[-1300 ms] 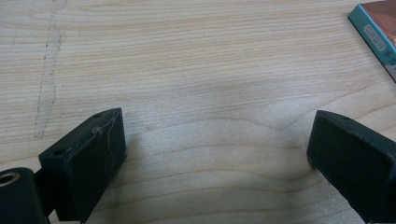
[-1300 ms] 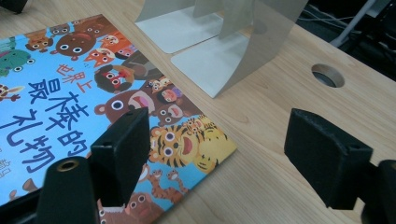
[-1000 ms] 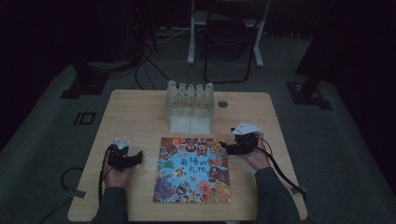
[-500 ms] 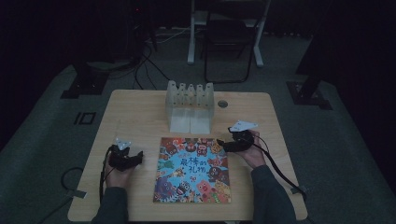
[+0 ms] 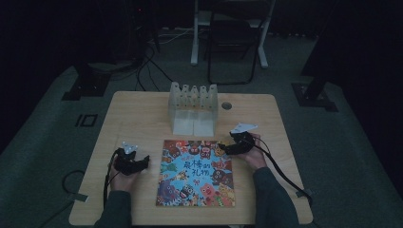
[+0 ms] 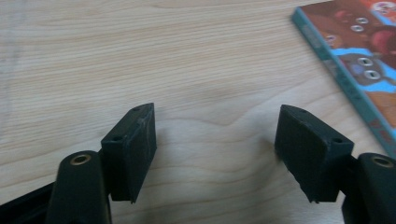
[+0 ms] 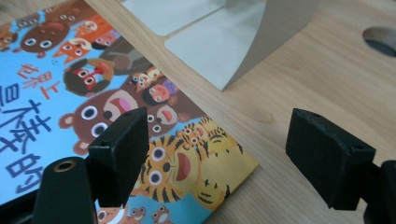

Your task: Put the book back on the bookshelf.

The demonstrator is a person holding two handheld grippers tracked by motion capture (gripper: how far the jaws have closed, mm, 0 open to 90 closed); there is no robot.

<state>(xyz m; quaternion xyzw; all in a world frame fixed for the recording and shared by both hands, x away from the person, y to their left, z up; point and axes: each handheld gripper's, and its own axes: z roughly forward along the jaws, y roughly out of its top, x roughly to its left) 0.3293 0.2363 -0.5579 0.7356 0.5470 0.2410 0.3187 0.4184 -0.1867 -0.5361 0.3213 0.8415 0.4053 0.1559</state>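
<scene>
Right gripper (image 5: pixel 227 148) lowered | fingers (image 7: pixel 119 154) straddle book (image 7: pixel 60 107) corner

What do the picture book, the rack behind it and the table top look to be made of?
Picture book: glossy printed card or paper, judging by its sheen and thin edge.
Rack: probably matte, pale, slightly translucent plastic, with smooth moulded walls.
Table: light wood or wood-look laminate, with visible grain; which one is unclear.

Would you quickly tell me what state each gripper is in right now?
Left gripper: open, jaws just been closing, only bare table between them.
Right gripper: open, holding nothing, over the picture book corner.
</scene>
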